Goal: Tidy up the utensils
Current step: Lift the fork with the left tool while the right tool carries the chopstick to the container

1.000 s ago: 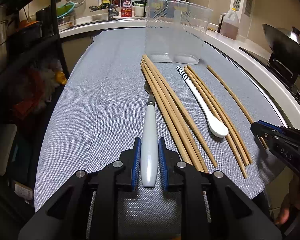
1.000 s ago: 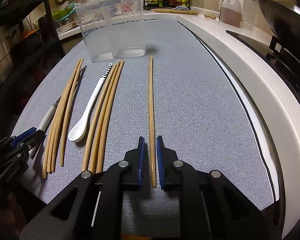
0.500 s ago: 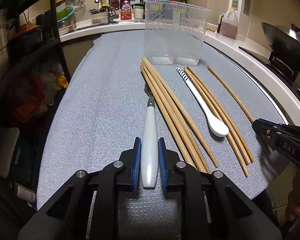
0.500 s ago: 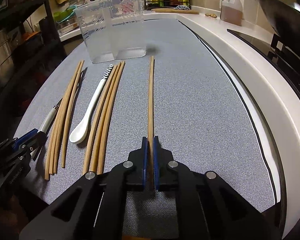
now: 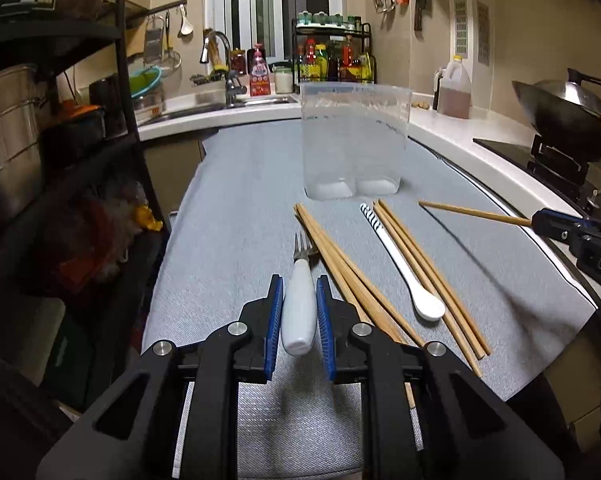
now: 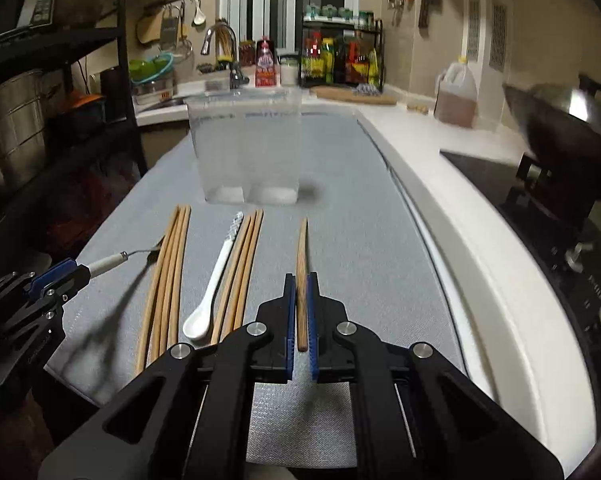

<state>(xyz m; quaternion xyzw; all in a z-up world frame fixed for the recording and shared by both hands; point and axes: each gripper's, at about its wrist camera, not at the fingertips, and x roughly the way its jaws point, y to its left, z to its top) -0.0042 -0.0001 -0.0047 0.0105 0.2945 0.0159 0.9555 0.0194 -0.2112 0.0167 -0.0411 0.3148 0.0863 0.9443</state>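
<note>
My left gripper (image 5: 299,285) is shut on the white handle of a fork (image 5: 299,308) and holds it lifted above the grey mat (image 5: 236,216). My right gripper (image 6: 301,280) is shut on a single wooden chopstick (image 6: 301,264), also lifted; it shows in the left wrist view (image 5: 476,213). A clear two-compartment plastic container (image 5: 354,144) stands upright at the far side of the mat. A white spoon with a striped handle (image 5: 400,264) and two bundles of chopsticks (image 5: 348,268) (image 5: 424,268) lie on the mat.
A wok (image 5: 560,112) sits on the stove at the right. An oil jug (image 5: 454,92) stands on the white counter. A dark shelf rack (image 5: 60,120) stands left of the mat. The sink and tap (image 5: 224,76) are at the back.
Both grippers rose off the mat, lifting the fork and the single chopstick. The right gripper closed on the chopstick during this time.
</note>
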